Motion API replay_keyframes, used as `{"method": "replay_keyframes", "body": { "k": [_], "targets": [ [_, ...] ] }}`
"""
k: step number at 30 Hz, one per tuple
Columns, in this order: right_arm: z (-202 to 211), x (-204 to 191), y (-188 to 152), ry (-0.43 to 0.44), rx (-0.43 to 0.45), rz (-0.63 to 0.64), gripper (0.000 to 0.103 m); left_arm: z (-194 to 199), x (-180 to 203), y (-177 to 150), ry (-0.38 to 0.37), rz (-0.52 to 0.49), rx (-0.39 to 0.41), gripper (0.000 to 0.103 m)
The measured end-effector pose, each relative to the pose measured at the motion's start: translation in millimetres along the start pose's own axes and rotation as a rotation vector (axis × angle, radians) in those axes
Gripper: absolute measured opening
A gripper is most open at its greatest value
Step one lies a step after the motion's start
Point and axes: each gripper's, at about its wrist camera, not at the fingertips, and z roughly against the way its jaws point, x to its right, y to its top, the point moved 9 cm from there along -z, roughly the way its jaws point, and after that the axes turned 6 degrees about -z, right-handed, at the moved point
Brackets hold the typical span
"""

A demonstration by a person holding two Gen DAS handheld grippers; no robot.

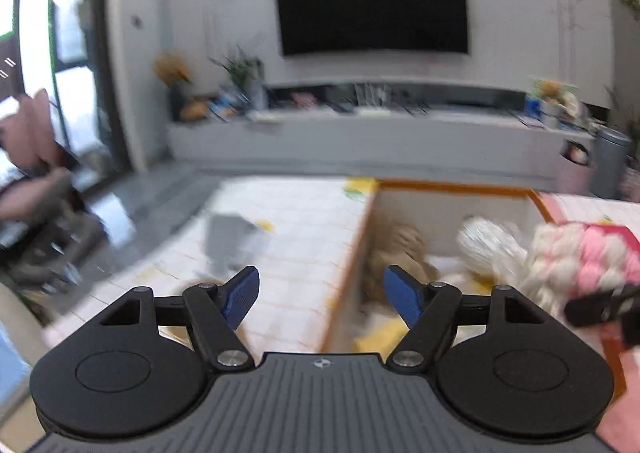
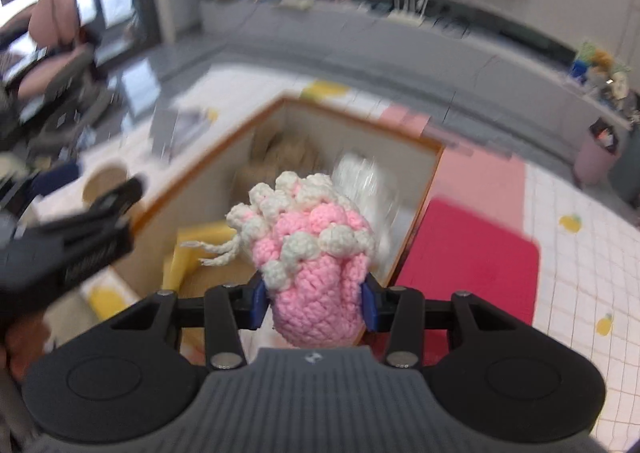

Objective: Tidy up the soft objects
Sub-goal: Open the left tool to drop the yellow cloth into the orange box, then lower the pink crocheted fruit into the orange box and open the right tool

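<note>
Crochet toy [image 2: 316, 273], pink with white bobbles and loose yarn strands, sits clamped between the blue pads of the right gripper [image 2: 315, 303] above the orange-rimmed box [image 2: 416, 221]. Only the right wrist view shows that grip closely; the left one catches the toy at its edge. Left gripper [image 1: 321, 299] hangs spread wide, holding nothing, over the box's left wall and the tiled mat [image 1: 292, 221]. Inside the box lie a brown plush [image 1: 394, 249] and a white bundle [image 1: 488, 241].

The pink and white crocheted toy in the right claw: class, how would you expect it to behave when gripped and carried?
The crocheted toy is probably soft: it bulges above the right claw that pinches it. It looks light, being yarn. Its knobbly surface likely resists slipping, though the loose strands dangle floppily.
</note>
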Motion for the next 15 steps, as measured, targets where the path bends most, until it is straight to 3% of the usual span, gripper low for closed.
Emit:
{"method": "replay_keyframes", "body": {
  "k": [5,10,15],
  "targets": [
    [-17,-7,-19,0.023,-0.114,0.039,0.044,-4,-8,-1,-0.017,0.024,-0.004,0.084],
    [-31,-18,-22,0.002,-0.137,0.099,0.045,-4,-15,-6,-0.028,0.069,-0.017,0.084],
    [-44,-27,-25,-0.044,-0.196,0.131,0.06,-7,-13,-12,-0.035,0.077,-0.04,0.084]
  ]
}}
